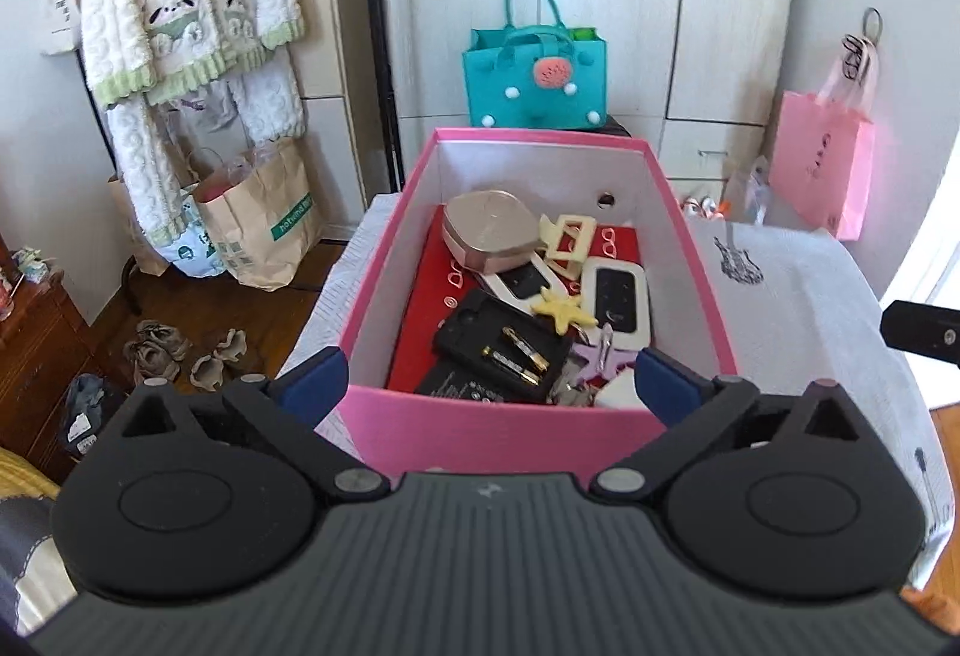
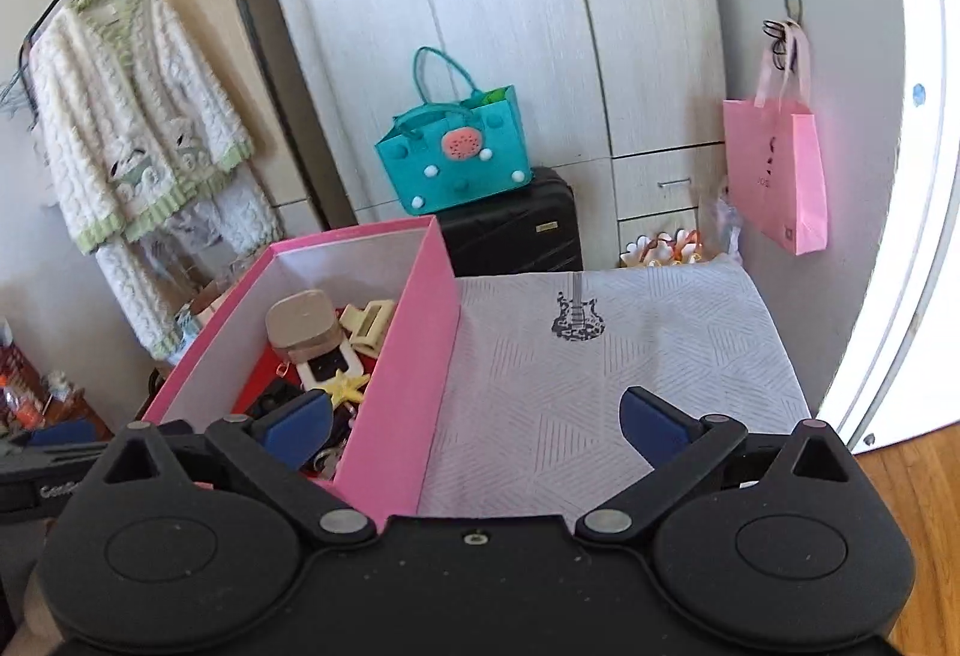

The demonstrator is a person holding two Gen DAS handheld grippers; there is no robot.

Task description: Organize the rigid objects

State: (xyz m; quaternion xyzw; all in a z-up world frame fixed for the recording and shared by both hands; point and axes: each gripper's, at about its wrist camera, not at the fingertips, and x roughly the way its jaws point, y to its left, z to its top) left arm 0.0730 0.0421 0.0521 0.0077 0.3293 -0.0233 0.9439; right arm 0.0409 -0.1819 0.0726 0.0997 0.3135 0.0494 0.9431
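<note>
We see the pink box [image 1: 510, 428] in the centre of the left wrist view, standing on a tabletop [image 1: 798, 296] covered with a pale patterned cloth. Inside it lie many small rigid things: a beige case [image 1: 489, 230] at the back, a cream hair clip [image 1: 564, 242] just beside it, a white device with a dark screen [image 1: 618, 302], a yellow star clip [image 1: 564, 309] and a black case [image 1: 498, 350] with two gold tubes on top of it.

The left gripper [image 1: 492, 377] has its blue fingers [image 1: 315, 377] wide apart, one on each side of the near end of the box. Nothing is pressed between them; the near wall of the box lies between and below the tips.

In the right wrist view the box [image 2: 408, 374] is at the left of the frame. The right gripper [image 2: 477, 416] also has its fingers [image 2: 654, 419] wide apart and empty; the left tip is over the box, the right tip over the bare cloth with a guitar print [image 2: 576, 320].

Behind the tabletop stand a teal bag [image 2: 456, 158] on a black suitcase [image 2: 522, 224], and a pink bag [image 2: 777, 170] hangs at the right.
</note>
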